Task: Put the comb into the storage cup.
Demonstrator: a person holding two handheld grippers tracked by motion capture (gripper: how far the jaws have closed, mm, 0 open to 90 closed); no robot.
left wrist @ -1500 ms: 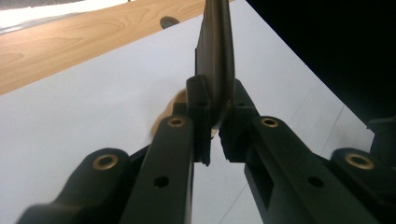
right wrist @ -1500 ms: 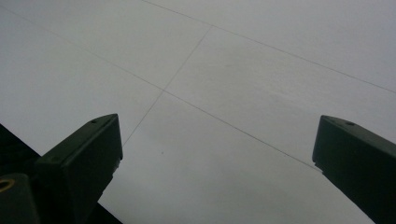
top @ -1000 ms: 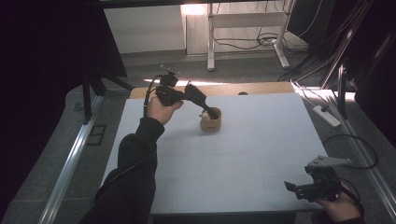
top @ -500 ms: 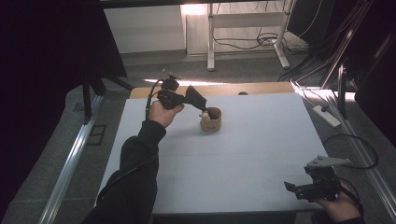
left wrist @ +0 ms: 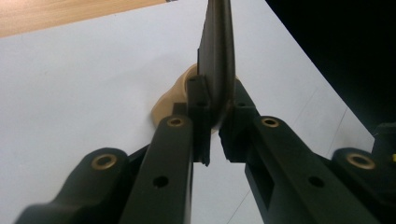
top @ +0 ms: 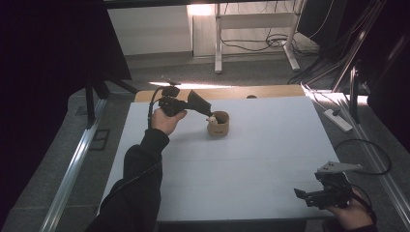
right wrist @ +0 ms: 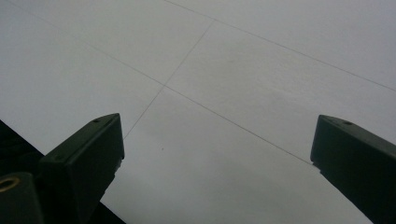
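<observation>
A small tan cup stands on the white table at the back, left of centre. My left gripper reaches in from the left with its tips at the cup's left rim. Its jaws are pressed together, and a small white object shows at the tips. In the left gripper view the jaws stand edge-on and together, with the cup behind them. My right gripper rests low at the table's near right corner. It is open with nothing between its fingers.
A bare wooden strip runs along the table's far edge. A white power strip and cables lie on the floor to the right. Dark stands rise at the left and right.
The left hand and gripper have shifted slightly at the cup, and the white object now shows at the rim. The cup and the right gripper have not moved.
</observation>
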